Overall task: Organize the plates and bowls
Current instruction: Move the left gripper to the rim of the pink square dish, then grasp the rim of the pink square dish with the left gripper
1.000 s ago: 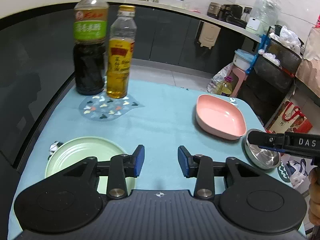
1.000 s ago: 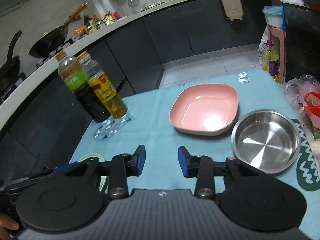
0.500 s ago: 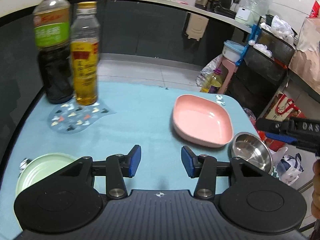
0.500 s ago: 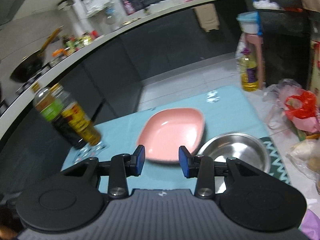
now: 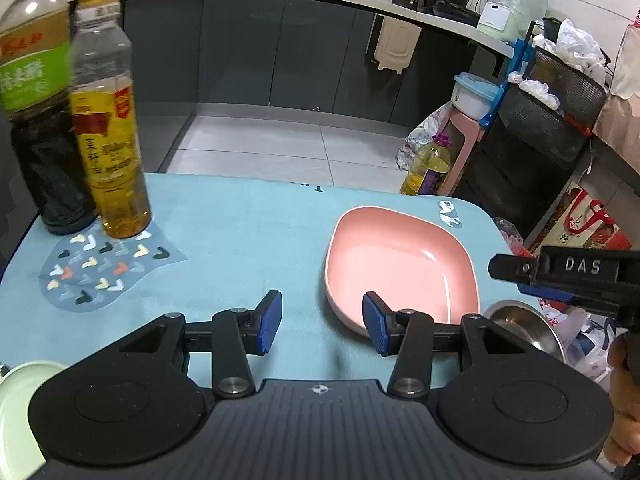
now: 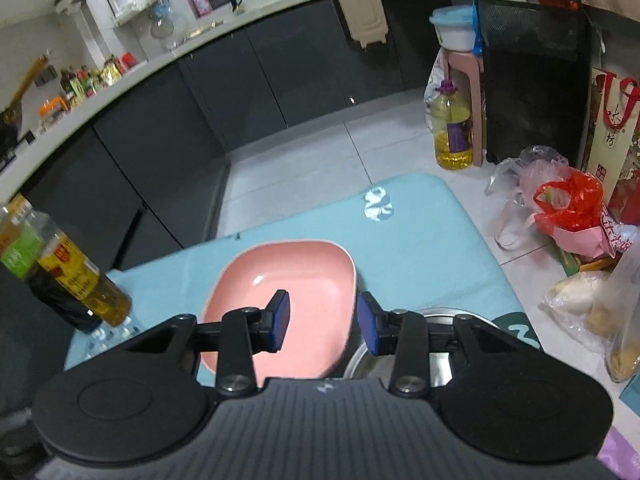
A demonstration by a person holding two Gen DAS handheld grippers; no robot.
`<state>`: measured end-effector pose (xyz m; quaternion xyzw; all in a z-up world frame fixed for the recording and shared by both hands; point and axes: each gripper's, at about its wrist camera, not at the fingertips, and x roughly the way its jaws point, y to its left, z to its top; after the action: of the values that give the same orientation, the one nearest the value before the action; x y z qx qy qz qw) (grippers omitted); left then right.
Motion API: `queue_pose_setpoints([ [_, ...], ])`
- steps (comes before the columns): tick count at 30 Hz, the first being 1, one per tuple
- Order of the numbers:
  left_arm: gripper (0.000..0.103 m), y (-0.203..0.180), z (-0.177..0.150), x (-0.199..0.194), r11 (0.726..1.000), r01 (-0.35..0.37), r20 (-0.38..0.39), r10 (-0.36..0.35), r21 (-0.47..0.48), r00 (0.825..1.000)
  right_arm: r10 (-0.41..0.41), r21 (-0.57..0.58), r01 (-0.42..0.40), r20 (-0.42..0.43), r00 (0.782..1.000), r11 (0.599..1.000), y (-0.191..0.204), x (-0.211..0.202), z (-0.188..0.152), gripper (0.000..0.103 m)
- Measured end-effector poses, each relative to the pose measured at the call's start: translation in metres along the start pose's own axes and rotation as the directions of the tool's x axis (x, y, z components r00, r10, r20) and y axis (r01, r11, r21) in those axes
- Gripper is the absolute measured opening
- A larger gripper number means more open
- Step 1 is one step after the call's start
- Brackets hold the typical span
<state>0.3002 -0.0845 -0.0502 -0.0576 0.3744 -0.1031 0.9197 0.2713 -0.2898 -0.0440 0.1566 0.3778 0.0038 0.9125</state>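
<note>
Your left gripper (image 5: 320, 326) hangs over the light blue tablecloth (image 5: 240, 232) with its blue pads spread wide and nothing between them. Its right pad sits in front of the near rim of the pink plate (image 5: 396, 264), which lies flat on the cloth toward the right side of the table. Just beside the plate, at the near right corner, the steel bowl (image 5: 520, 328) shows partly behind the gripper's arm. A pale green plate (image 5: 16, 392) peeks in at the lower left edge.

Your right gripper (image 6: 322, 322) is also spread and empty, and its gap frames the right rim of the pink plate (image 6: 288, 280); whether the pads touch the plate you cannot tell. The steel bowl (image 6: 440, 358) lies right under its right finger, against the plate's edge.

Farther out on the left, a dark bottle (image 5: 38, 120) and a yellow oil bottle (image 5: 108, 132) stand upright side by side at the edge of a patterned mat (image 5: 100, 268).
</note>
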Motion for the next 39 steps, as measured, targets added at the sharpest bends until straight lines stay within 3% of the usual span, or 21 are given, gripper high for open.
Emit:
queue_pose_setpoints([
  [5,0.042,-0.004,0.001,0.02,1.0,-0.007,-0.026,0.007,0.013,1.0,-0.017,0.004,0.017,0.017,1.0,1.0,-0.005,0.005,0.002,0.025],
  [11,0.042,-0.005,-0.001,0.036,1.0,-0.009,-0.07,0.01,0.024,0.997,-0.035,0.011,0.036,-0.037,0.999,0.999,-0.003,0.021,-0.003,0.025],
  [16,0.036,-0.007,-0.003,0.039,0.999,0.034,-0.072,-0.031,0.038,0.997,-0.009,-0.006,0.009,-0.054,0.998,1.0,-0.001,0.028,-0.006,0.025],
  [18,0.022,-0.008,-0.005,0.038,0.997,0.06,-0.066,-0.056,0.055,0.996,-0.006,-0.005,0.006,-0.074,0.997,1.0,-0.002,0.034,-0.006,0.013],
  [19,0.02,-0.009,-0.005,0.037,0.996,0.067,-0.065,-0.062,0.066,0.996,-0.02,-0.007,0.019,-0.072,0.997,1.0,-0.003,0.035,-0.007,0.005],
  [20,0.02,-0.011,-0.005,0.035,0.995,0.059,-0.065,-0.054,0.077,0.996,-0.031,-0.013,0.03,-0.065,0.997,0.999,-0.002,0.035,-0.006,0.003],
  [27,0.018,-0.007,-0.006,0.003,0.991,0.099,-0.024,-0.098,0.086,0.995,0.051,-0.029,-0.052,-0.036,0.998,0.998,0.013,0.014,-0.005,0.003],
  [31,0.018,-0.007,-0.01,-0.012,0.989,0.077,0.008,-0.079,0.126,0.997,0.078,-0.071,-0.08,-0.032,0.996,0.994,0.026,0.006,-0.008,0.003],
  [33,0.019,0.001,-0.009,-0.013,0.994,0.052,0.01,-0.053,0.099,0.999,0.057,-0.075,-0.06,-0.045,0.997,0.995,0.025,0.011,-0.009,0.003],
  [39,0.035,0.039,-0.009,-0.002,0.997,0.019,-0.023,-0.02,-0.074,1.0,0.055,-0.029,-0.058,-0.094,0.994,0.998,0.016,0.023,-0.011,0.003],
])
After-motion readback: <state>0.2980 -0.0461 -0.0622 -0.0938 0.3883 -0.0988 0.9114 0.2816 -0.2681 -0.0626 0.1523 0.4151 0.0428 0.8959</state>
